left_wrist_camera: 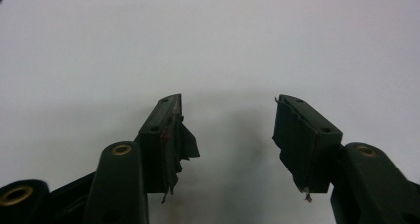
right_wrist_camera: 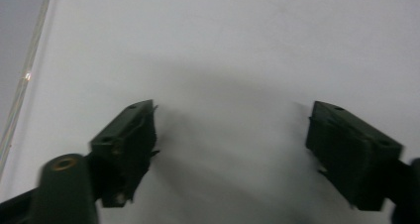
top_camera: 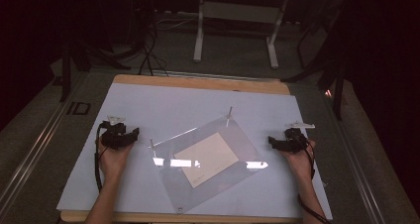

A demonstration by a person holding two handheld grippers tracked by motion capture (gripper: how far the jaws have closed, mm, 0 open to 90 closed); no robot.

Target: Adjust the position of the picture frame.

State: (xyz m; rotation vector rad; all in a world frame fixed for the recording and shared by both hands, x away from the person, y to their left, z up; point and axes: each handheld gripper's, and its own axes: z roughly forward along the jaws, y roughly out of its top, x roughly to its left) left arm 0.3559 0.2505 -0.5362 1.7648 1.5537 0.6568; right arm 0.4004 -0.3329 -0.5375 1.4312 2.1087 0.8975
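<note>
A clear plastic sheet (top_camera: 223, 182) on short corner posts lies turned at an angle in the middle of the white board (top_camera: 163, 102), with a beige card (top_camera: 207, 158) under it. My left gripper (top_camera: 130, 135) rests at the board's left, a little apart from the sheet's left corner. My right gripper (top_camera: 274, 142) rests at the right, close to the sheet's right corner. In the left gripper view the left gripper (left_wrist_camera: 228, 110) is open over bare white surface, with torn tape on its pads. In the right gripper view the right gripper (right_wrist_camera: 233, 112) is open too, with nothing between its jaws.
The white board lies on a wooden table top (top_camera: 198, 83) whose edge shows at the back. Beyond it are dark floor, cables and a white desk frame (top_camera: 235, 33). A pale strip (right_wrist_camera: 22, 85) runs along the left edge of the right gripper view.
</note>
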